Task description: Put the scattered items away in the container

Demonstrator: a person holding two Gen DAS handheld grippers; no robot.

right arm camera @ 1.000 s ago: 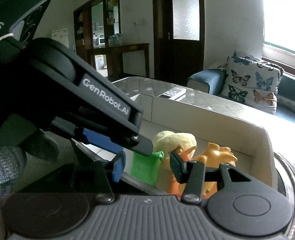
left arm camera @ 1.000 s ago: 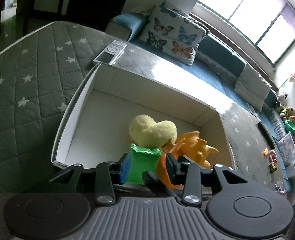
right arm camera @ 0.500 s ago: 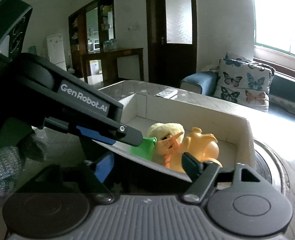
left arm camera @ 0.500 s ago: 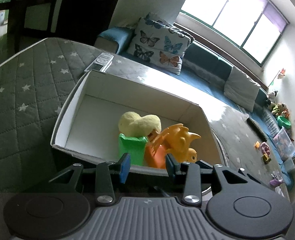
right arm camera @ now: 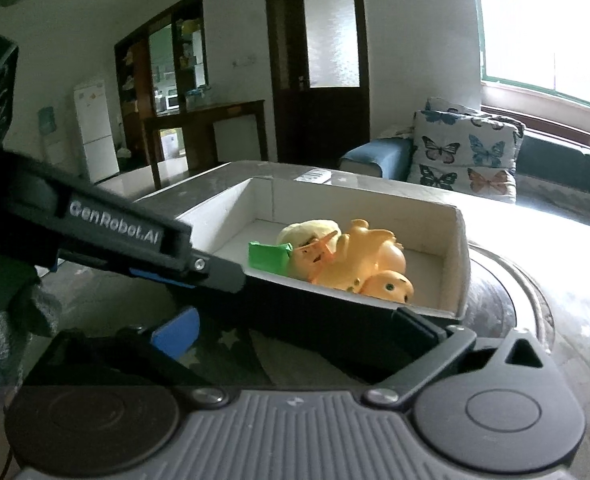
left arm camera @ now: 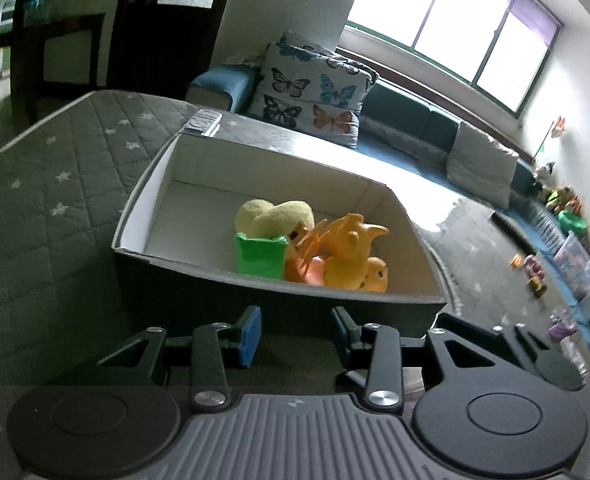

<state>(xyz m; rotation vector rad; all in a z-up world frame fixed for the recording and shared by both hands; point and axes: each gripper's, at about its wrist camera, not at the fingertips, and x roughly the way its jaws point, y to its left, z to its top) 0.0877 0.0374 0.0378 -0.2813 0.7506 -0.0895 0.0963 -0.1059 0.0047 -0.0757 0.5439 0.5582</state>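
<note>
Toys lie bunched at the near right of the white-lined box [left arm camera: 199, 184]: a pale yellow plush [left arm camera: 273, 216], a green block [left arm camera: 259, 255] in front of it, and orange rubber figures [left arm camera: 349, 254] to the right, all touching one another; the far and left parts of the box floor are bare; the box sits on a grey star-quilted table [left arm camera: 55, 184], its near wall dark, with a remote [left arm camera: 203, 122] just beyond its far left corner; the left tongs [left arm camera: 296, 332] hang just short of the near wall, jaws parted with nothing between them; the right tongs [right arm camera: 295, 326] stand spread wide and empty before the near wall, close to the box's near right corner; quilted surface lies open to the left of the box.
</note>
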